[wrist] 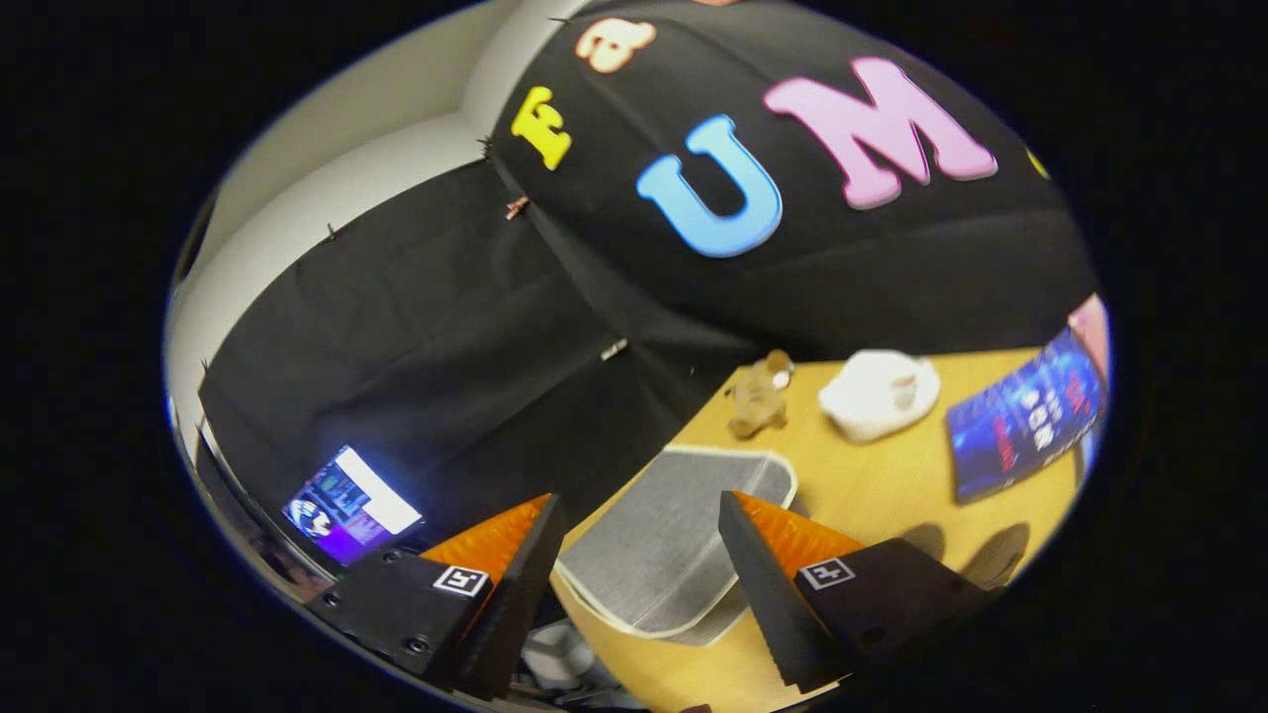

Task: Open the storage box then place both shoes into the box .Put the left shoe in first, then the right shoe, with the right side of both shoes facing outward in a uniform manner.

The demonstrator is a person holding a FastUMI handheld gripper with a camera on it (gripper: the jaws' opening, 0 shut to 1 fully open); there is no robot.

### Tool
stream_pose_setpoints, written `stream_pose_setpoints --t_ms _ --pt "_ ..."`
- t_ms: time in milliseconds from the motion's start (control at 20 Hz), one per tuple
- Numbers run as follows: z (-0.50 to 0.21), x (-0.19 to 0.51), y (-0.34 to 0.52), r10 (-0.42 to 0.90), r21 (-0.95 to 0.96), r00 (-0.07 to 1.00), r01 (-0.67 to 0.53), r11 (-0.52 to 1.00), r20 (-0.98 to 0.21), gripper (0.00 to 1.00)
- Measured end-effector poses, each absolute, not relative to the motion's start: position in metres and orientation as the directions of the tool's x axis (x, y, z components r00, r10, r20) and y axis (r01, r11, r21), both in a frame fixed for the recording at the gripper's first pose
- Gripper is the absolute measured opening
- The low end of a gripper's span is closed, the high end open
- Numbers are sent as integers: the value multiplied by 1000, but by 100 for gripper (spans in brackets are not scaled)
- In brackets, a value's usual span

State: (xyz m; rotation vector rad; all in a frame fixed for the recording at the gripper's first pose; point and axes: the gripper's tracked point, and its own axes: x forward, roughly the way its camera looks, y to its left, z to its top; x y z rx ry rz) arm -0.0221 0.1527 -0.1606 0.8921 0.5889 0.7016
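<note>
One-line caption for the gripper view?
Open tool held empty above a grey mat on a wooden table.

table pale wood-look laminate, smooth, light sheen. grey mat woven cloth, matt, pale piped edge. soft toy plush, fuzzy. white dish smooth, glossy. book glossy printed cover. gripper fingers apart, ridged inner faces, matt; nothing between.

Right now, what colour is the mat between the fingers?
Grey with a pale border, mat, gripper view.
</note>
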Motion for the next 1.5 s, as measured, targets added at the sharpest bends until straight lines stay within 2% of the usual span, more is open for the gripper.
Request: stream_pose_setpoints --t_ms 200,450,1000,1150,1300,1350,1500 --pt "-222 -25 180 842 940 502 -147 309 -198 98" --pt "-276 -16 193 873 987 461 67 143 -158 97" --pt "-288 -12 233 897 959 442 244 -140 19 96" --pt "-289 -10 228 894 945 447 271 -182 44 60" --pt "-275 -7 215 876 955 474 211 -210 88 18" --pt "-272 -10 212 875 964 477 185 -190 81 8" --pt "-258 -6 208 871 976 485 139 -167 80 5"
